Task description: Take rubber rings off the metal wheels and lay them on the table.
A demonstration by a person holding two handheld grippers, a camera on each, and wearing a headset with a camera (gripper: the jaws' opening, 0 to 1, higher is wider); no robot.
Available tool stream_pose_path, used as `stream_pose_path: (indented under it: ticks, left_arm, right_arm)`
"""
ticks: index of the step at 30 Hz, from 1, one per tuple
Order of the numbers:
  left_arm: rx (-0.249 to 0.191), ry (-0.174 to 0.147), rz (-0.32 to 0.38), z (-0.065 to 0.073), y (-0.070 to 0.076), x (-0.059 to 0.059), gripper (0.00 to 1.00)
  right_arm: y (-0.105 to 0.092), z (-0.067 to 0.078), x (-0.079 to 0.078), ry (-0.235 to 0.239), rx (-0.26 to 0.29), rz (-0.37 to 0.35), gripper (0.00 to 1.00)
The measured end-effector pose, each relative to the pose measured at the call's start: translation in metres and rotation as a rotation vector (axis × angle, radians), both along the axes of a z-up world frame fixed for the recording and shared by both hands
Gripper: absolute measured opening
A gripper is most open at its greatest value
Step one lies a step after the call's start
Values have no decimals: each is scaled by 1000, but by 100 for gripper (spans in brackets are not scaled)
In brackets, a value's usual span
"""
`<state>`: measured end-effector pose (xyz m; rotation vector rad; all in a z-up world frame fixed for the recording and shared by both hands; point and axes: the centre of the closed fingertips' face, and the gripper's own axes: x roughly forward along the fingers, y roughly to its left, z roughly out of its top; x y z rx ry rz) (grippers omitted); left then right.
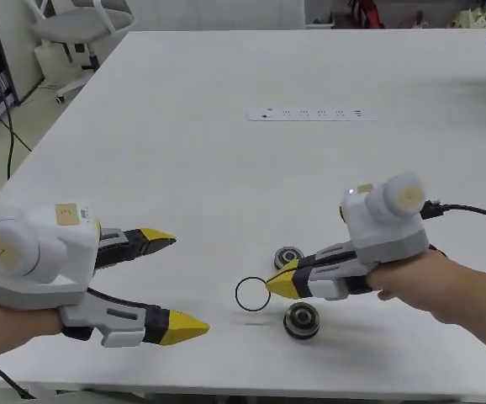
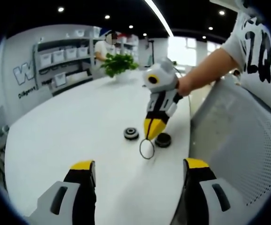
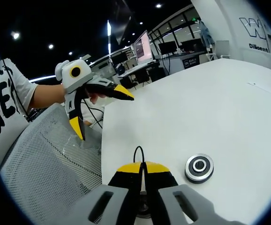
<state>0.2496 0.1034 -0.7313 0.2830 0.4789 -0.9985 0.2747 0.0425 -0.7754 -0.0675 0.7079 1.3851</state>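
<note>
The right claw (image 1: 272,286) is clamped on a rubber ring (image 1: 237,294) jutting toward 9 o'clock over bare table (image 1: 226,168); the left claw (image 1: 188,282), apart, sits farther off.

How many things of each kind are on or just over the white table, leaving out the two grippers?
Round metal wheels: 2
Thin black rubber ring, pinched in the right gripper: 1
Long white power strip: 1
Total: 4
</note>
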Motion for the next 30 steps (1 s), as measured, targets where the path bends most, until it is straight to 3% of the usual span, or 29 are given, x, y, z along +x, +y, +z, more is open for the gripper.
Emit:
stream_pose_path:
  ticks: [6,18,30]
  left_arm:
    - [6,6,-7,-3,-1,-3,77]
    - [18,11,-15,-6,2,-3,77]
    - [30,6,-33,-8,1,0,76]
  right_arm:
    - [4,-14,3,-23,-46,-4,0]
    - [4,-22,6,-56,-72,-16,3]
    - [-3,-11,9,-56,-27,-29,11]
